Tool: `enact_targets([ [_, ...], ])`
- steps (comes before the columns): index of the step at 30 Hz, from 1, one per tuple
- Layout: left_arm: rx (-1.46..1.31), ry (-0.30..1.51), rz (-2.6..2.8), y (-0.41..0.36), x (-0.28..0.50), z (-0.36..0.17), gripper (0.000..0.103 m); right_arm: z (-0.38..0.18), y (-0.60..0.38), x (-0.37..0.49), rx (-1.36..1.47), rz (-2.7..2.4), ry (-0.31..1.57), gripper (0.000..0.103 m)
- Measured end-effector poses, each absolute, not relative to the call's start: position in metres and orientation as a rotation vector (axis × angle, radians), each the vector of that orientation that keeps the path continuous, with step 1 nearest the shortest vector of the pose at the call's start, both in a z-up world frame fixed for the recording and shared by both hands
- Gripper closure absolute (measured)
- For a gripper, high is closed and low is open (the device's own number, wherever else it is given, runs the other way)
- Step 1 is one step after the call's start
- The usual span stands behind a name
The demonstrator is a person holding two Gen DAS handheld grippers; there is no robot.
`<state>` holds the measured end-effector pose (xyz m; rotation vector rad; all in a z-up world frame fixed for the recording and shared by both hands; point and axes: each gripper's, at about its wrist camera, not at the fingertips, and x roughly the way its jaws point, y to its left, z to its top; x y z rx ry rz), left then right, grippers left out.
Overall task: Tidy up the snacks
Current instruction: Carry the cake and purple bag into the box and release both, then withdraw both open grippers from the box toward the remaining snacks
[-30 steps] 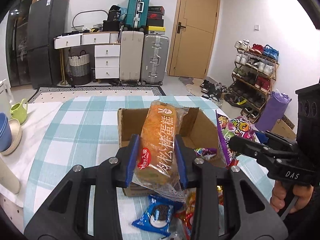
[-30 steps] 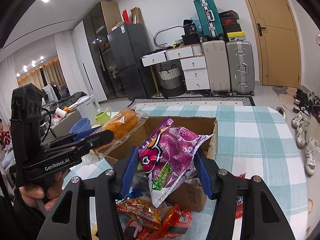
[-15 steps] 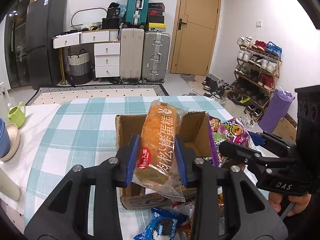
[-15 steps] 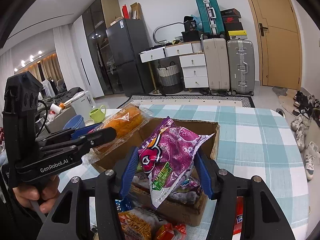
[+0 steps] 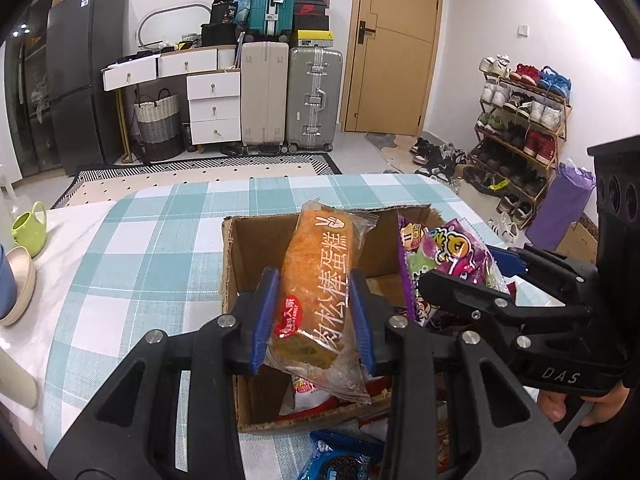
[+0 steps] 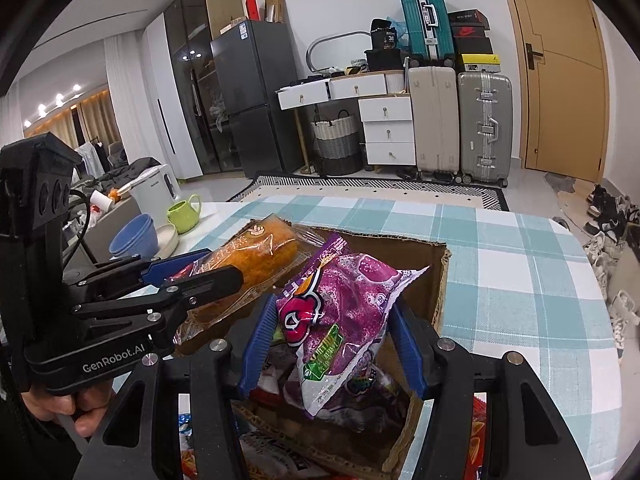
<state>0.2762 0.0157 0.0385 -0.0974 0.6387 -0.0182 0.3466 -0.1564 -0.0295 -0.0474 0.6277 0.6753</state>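
Crinkly plastic on both of these, so they're light and squishy and a bit slippery. My left tongs (image 5: 316, 312) are clamped across the lower half of the orange cake-roll pack (image 5: 320, 280), which sticks up in the middle of the frame, right above the open cardboard box (image 5: 228, 264) on the checked tabletop (image 5: 132, 248). My right tongs (image 6: 332, 340) are pinching the purple snack bag (image 6: 340, 320) around its middle, centre of the frame, also over the box. The cake looks soft, so I'd guess squeezing harder just dents it; gripping across the wide body seems safer than the flimsy sealed ends. More packets sit inside the box already.
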Motion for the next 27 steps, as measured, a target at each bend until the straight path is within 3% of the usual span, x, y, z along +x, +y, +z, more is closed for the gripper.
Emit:
enact_targets([
  [11,-0.082,0.666,-0.016,0.021,0.298,0.016,0.071,-0.035,-0.153,0.352,-0.064,0.658,0.639,0.044],
  [15,-0.084,0.660,-0.017,0.024,0.299,0.016,0.070,-0.027,-0.161,0.347,-0.053,0.654,0.618,0.023],
  [17,-0.094,0.665,-0.028,0.027,0.294,0.019,0.059,-0.022,-0.166,0.342,-0.036,0.659,0.612,0.013],
  [18,-0.102,0.668,-0.031,0.029,0.290,0.021,0.045,-0.018,-0.170,0.338,-0.034,0.644,0.605,0.001],
  [19,-0.109,0.666,-0.026,0.031,0.285,0.025,0.032,-0.016,-0.173,0.335,-0.032,0.642,0.598,0.001],
  [21,-0.121,0.658,-0.027,0.032,0.273,0.032,0.020,-0.010,-0.179,0.328,-0.031,0.634,0.602,0.001],
  [23,-0.119,0.648,-0.032,0.032,0.259,0.038,0.017,-0.007,-0.187,0.322,-0.026,0.612,0.605,0.001],
  [25,-0.108,0.656,-0.023,0.033,0.249,0.041,0.001,-0.005,-0.196,0.314,-0.014,0.594,0.609,0.001],
  [27,-0.110,0.648,-0.012,0.034,0.232,0.045,0.001,-0.002,-0.205,0.305,-0.003,0.581,0.606,0.001],
])
